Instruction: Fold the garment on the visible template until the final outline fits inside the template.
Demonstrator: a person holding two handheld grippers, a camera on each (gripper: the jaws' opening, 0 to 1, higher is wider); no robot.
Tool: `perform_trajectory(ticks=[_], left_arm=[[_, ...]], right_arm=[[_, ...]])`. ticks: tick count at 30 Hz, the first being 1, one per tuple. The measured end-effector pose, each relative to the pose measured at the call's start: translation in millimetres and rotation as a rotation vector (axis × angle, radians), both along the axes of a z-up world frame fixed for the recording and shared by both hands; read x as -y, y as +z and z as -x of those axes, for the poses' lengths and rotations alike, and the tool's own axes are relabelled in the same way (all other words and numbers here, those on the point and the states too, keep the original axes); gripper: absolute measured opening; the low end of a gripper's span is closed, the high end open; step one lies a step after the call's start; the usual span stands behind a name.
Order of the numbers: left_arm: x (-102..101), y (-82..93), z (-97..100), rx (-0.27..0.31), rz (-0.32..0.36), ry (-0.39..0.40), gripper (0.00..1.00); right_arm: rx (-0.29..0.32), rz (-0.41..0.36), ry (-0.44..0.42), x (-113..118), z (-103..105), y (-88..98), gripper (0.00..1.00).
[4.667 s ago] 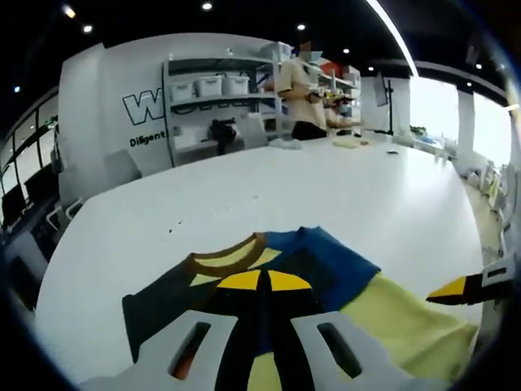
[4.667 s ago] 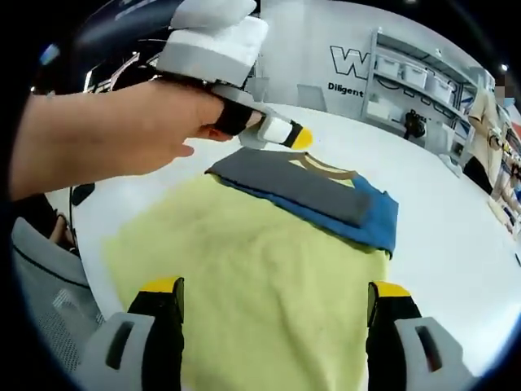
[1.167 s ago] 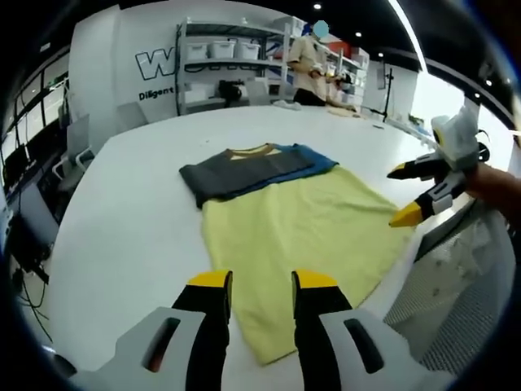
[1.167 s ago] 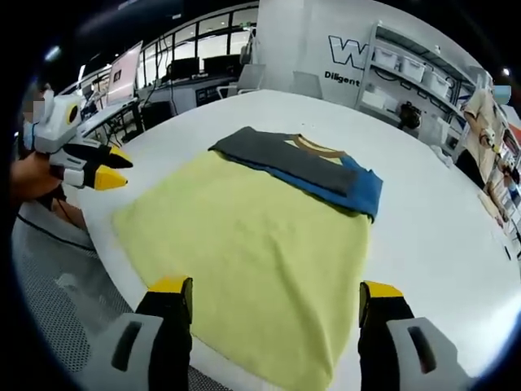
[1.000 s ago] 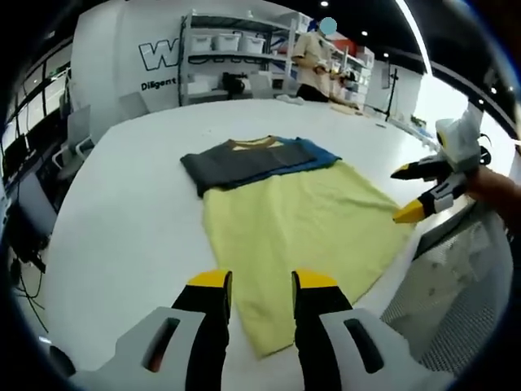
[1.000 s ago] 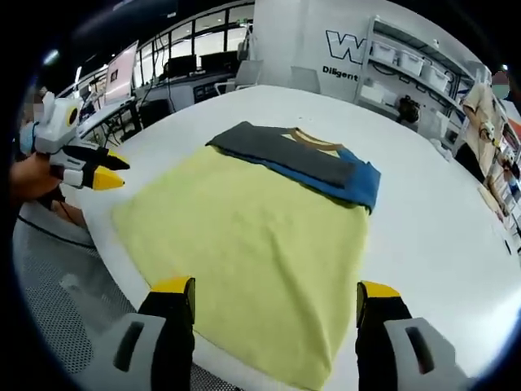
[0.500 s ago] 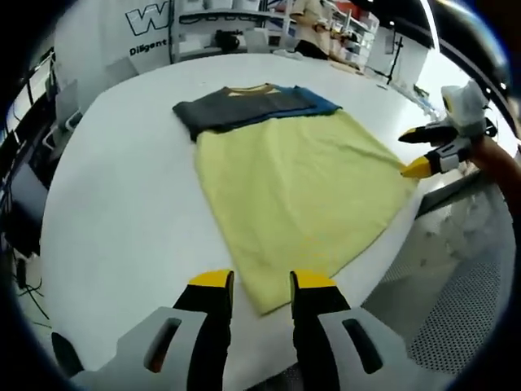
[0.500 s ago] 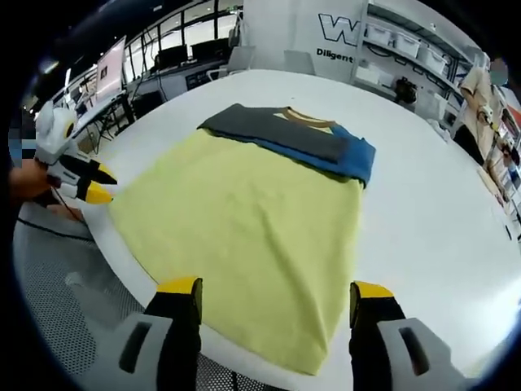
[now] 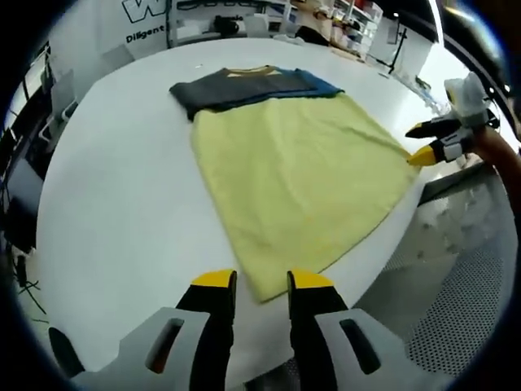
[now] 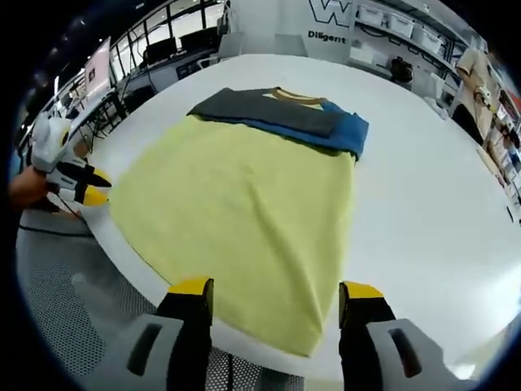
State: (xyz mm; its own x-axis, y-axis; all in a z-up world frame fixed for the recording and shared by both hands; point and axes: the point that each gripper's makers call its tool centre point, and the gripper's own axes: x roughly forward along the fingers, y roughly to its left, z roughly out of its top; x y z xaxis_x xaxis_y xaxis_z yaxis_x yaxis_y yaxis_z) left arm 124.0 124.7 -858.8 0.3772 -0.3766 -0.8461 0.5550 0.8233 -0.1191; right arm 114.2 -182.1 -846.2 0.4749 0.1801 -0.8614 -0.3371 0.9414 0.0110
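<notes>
Spread flat on the round white table (image 9: 106, 204) (image 10: 423, 195): a pale yellow rectangular cloth template (image 9: 297, 171) (image 10: 236, 212), with a folded grey-and-blue garment with a tan collar (image 9: 244, 85) (image 10: 285, 114) lying across its far end. In the left gripper view, left gripper (image 9: 252, 281) poised over the table's near edge, yellow-tipped jaws narrowly parted and holding nothing, the cloth's near corner just beyond them; right gripper (image 9: 431, 147), seen at the right, close to the cloth's right corner. In the right gripper view, right gripper (image 10: 273, 289) with jaws spread wide and bare, the cloth's near edge lying between them; left gripper (image 10: 81, 187), at the left, just beside the cloth's left corner, its jaws nearly closed.
</notes>
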Motion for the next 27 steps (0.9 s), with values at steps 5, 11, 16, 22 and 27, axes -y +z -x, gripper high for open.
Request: perform_trajectory(ticks=[5, 11, 16, 22, 27], left_arm=[[0, -1.8, 1.0, -0.009, 0.001, -0.001, 0.20], [0, -4.9, 2.9, -0.023, 0.000, -0.004, 0.19], [0, -4.7, 2.1, -0.021, 0.002, -0.004, 0.18], [-1, -5.1, 2.8, -0.024, -0.004, -0.007, 0.17], [0, -4.8, 3.6, -0.026, -0.008, -0.014, 0.17]], right_arm=[[-0.019, -0.009, -0.036, 5, 1, -2.1, 0.57], [-0.047, -0.028, -0.117, 31, 0, 1.5, 0.47], [-0.124, -0.030, -0.112, 40, 16, -10.1, 0.42], [-0.131, -0.060, -0.156, 48, 17, -8.9, 0.32], [-0.173, -0.058, -0.158, 54, 25, -14.6, 0.20]])
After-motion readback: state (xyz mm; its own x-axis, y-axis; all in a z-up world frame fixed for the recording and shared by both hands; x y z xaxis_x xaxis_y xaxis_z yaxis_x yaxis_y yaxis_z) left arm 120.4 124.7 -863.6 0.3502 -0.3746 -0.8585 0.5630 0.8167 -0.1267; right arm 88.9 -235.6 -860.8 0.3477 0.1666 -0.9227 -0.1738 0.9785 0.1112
